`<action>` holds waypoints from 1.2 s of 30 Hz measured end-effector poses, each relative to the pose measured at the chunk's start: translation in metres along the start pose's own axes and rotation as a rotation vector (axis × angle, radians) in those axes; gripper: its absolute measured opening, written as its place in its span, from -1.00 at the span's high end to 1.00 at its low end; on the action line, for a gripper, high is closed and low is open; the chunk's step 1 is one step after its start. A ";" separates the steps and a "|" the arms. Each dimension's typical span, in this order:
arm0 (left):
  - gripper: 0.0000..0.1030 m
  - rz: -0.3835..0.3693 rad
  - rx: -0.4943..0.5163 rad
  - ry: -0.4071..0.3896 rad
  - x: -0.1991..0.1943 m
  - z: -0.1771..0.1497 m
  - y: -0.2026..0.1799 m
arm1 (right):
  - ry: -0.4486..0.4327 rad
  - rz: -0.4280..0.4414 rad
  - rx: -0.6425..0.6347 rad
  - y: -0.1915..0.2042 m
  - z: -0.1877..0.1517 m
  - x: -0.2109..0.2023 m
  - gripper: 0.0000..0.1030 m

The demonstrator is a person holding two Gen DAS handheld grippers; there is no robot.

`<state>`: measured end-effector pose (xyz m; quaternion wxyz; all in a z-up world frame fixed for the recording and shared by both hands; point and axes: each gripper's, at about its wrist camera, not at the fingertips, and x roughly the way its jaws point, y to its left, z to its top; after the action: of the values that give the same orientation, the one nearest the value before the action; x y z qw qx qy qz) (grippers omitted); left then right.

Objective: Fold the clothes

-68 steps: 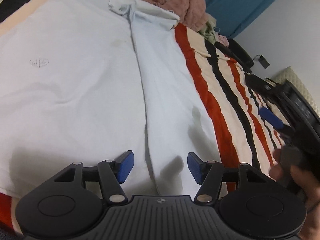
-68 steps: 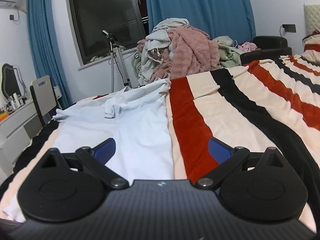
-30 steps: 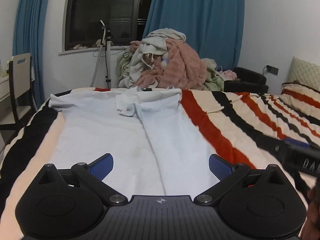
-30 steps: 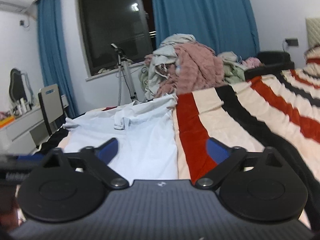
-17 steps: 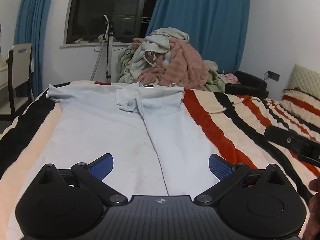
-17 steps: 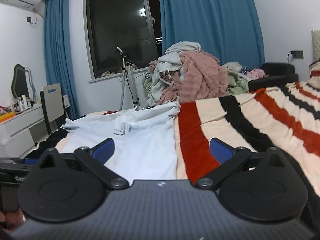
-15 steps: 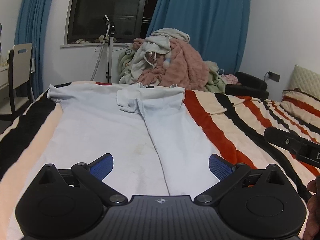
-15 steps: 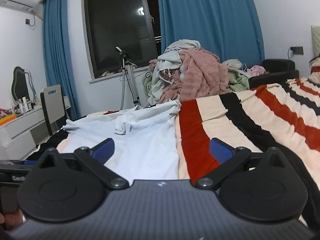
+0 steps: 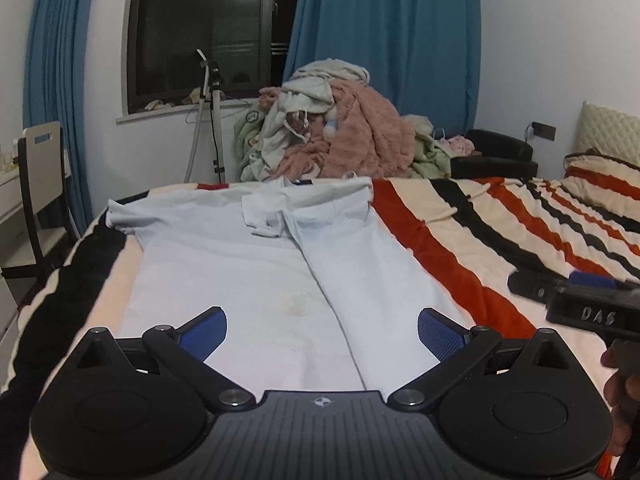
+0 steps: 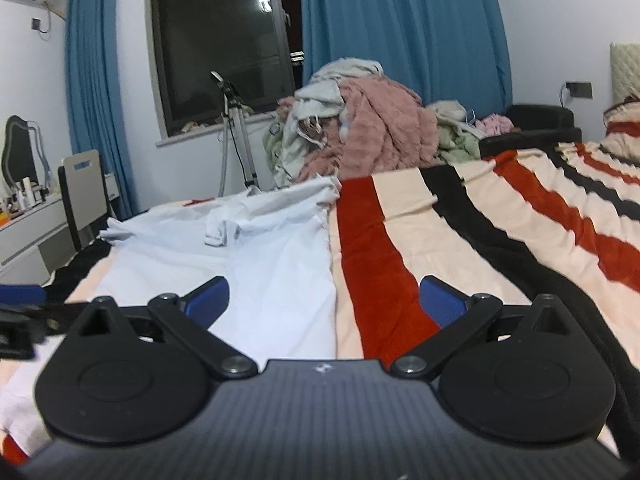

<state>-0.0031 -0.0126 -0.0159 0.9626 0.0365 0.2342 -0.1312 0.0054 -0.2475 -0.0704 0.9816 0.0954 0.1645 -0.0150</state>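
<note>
Since a couple of seconds ago the left gripper (image 9: 322, 330) has lifted its nose from looking straight down at the cloth to looking along the bed, and its jaws, then half closed over the fabric, now stand wide with nothing between them. The right gripper (image 10: 324, 296) also gapes fully open, empty, its blue pads hanging above the near hem.

The pale blue polo shirt (image 9: 248, 268) lies flat on the striped blanket (image 9: 472, 240), collar toward the far end of the bed, near the window. One side has been folded in over the body, so a long straight edge runs down the middle from collar to hem. A faint yellowish stain sits just left of that edge. The shirt's right border lies along a red stripe.

Beyond the foot of the bed rises a heap of unfolded clothes (image 9: 332, 132), pink fleece on top. A tripod (image 9: 212, 112) stands by the dark window, blue curtains (image 9: 384, 52) either side, a chair (image 9: 40, 184) at far left.
</note>
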 end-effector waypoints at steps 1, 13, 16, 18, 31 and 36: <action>-0.99 0.000 -0.005 -0.010 -0.004 0.001 0.003 | 0.007 -0.006 -0.001 0.000 -0.002 0.002 -1.00; -0.99 0.069 -0.235 -0.091 -0.037 0.012 0.083 | 0.118 0.153 -0.137 0.076 0.021 0.110 -0.94; -0.99 0.149 -0.316 -0.098 -0.036 0.002 0.110 | 0.148 0.254 -0.206 0.126 0.030 0.170 -0.89; -0.99 0.200 -0.368 -0.099 -0.031 -0.004 0.128 | 0.154 0.317 -0.274 0.170 0.032 0.208 -0.85; -0.99 0.505 -0.607 -0.112 0.020 -0.034 0.204 | 0.124 0.408 -0.581 0.400 0.013 0.398 -0.31; -0.99 0.521 -0.588 -0.082 0.042 -0.037 0.200 | 0.128 0.388 -0.522 0.403 0.031 0.422 0.80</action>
<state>0.0706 0.1745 -0.0664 0.9416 -0.1876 0.2061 0.1889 0.4392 0.1430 -0.1059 0.9452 -0.1290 0.2030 0.2209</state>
